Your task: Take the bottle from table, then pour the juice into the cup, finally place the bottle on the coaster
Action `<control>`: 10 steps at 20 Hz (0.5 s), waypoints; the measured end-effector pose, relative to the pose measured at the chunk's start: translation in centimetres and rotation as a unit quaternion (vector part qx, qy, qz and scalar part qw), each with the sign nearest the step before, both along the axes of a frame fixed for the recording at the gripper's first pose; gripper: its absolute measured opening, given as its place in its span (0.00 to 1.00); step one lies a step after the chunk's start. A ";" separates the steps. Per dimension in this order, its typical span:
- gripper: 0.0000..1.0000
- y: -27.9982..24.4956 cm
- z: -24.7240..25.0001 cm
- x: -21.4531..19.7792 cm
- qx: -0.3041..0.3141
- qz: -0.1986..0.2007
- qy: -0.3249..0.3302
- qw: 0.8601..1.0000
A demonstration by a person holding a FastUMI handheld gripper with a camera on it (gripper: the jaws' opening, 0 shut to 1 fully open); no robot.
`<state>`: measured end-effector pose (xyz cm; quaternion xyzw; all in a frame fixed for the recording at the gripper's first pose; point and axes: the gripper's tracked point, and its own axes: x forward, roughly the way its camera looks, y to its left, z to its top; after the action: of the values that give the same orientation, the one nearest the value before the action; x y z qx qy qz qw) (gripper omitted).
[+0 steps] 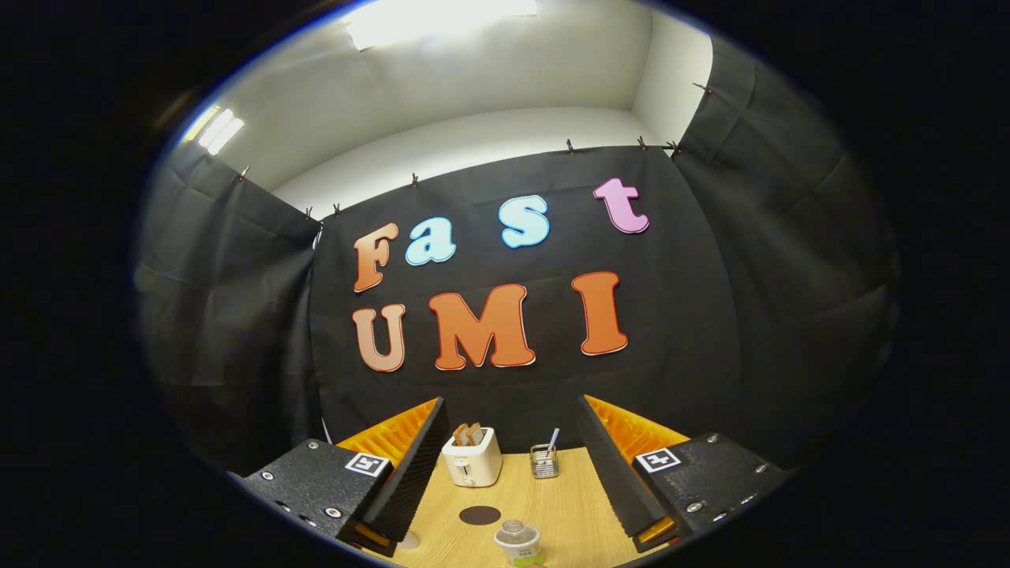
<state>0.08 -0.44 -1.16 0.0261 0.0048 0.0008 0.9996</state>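
My gripper [511, 454] is open, its two fingers spread wide above the wooden table [568, 505]. Between the fingers and low down, close to me, stands a small clear bottle [518, 543] with a white cap and a green label, upright on the table. Just beyond it and a little to the left lies a dark round coaster [480, 515], flat on the wood. By the base of the left finger a pale round rim [409, 540] peeks out, mostly hidden; I cannot tell whether it is the cup. Nothing is between the pads.
At the back of the table stands a white toaster [472, 457] with two slices of toast in it. To its right is a small wire holder [544, 461] with utensils. Black cloth walls close the booth behind and on both sides.
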 end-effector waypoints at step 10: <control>0.98 1.0 -1.4 0.4 0.002 0.010 0.013 1.000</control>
<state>0.49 0.55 -2.52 0.0276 0.0177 0.0101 0.9994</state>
